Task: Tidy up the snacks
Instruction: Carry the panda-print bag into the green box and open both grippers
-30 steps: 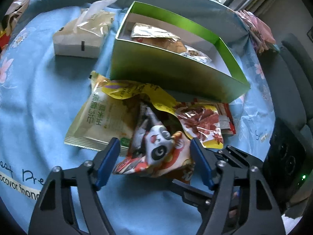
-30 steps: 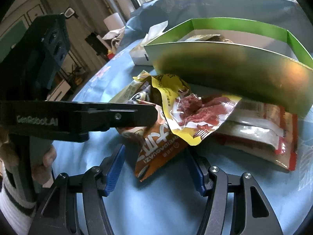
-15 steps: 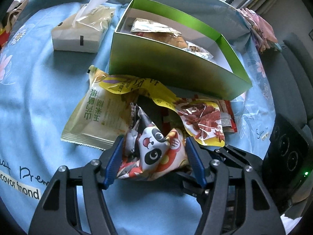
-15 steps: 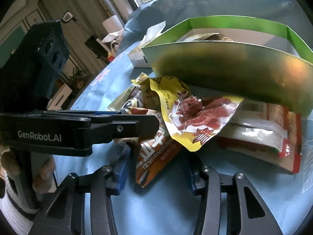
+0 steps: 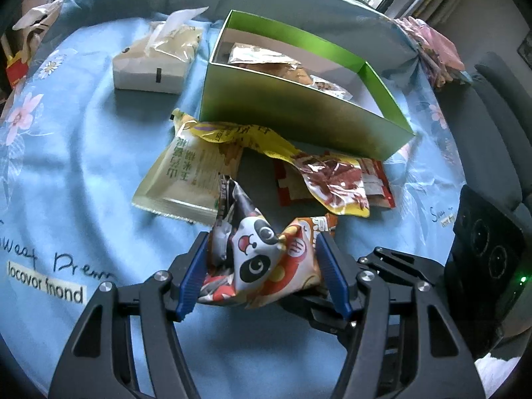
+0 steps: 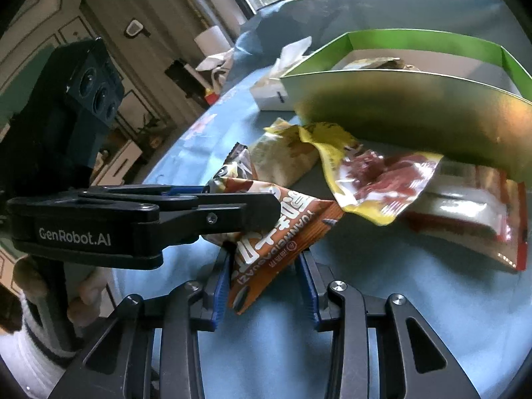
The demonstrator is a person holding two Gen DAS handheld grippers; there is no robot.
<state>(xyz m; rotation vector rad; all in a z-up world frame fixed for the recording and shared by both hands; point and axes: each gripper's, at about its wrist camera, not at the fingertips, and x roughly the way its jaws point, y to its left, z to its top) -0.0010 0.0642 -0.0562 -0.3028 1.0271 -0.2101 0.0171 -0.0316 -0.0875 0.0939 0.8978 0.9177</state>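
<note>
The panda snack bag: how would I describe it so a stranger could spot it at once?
Start at the green box on the blue tablecloth; loose packets lie in front of it. Nearest the camera, pinched between the left gripper fingers, is the panda snack bag. Only it bears a cartoon panda face on orange-red foil.

Both the left gripper [image 5: 262,276] and the right gripper [image 6: 264,286] are showing black skeletal frames, silver screws and blue ribbed finger pads [image 5: 191,277]. White "GenRobot.AI" lettering is running along one black arm. A striped grey-and-white sleeve [image 6: 36,342] is covering the wrist.
</note>
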